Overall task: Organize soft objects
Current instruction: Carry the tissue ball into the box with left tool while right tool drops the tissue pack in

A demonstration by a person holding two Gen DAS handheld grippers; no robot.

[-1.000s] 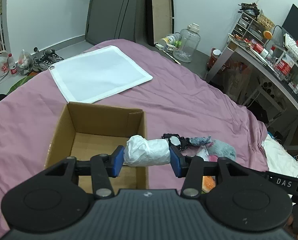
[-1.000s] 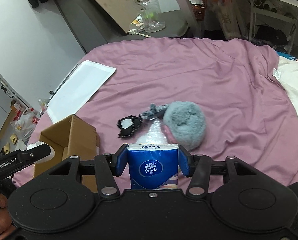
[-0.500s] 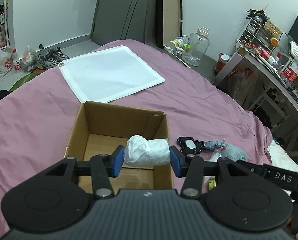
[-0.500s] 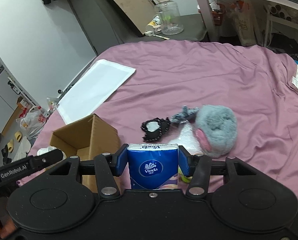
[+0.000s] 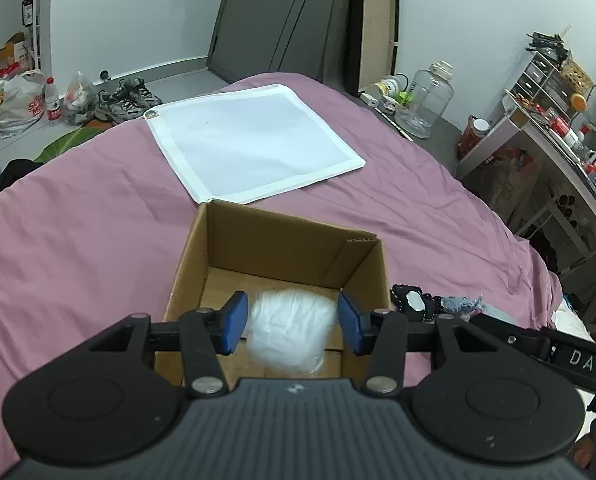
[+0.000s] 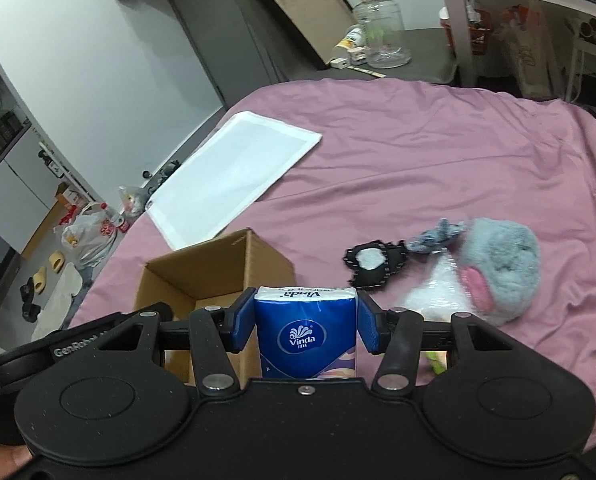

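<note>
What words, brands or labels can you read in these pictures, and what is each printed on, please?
"Vinda": on the blue tissue pack, on its face and again upside down along its top edge.
"DAS": on the right gripper, seen from the left wrist.
"GenRob...", partly hidden: on the left gripper.
Desk bottles and floor bags: too blurred.

- Cardboard box point(image 5: 282, 256): placed on the bed point(image 5: 78, 240), open side up, just in front of the flat cloth point(image 5: 254, 140).
- Crumpled bundle point(image 5: 290, 330): located over the box interior, between the left gripper point(image 5: 292, 322) fingers, apart from both.
- Tissue pack point(image 6: 305, 330): held between the right gripper point(image 6: 305, 322) fingers, at the box's right edge.
- Lace piece point(image 6: 371, 264), knotted rag point(image 6: 437, 236), plush slipper point(image 6: 501, 268): laid in a row on the bed, right of the box.
</note>
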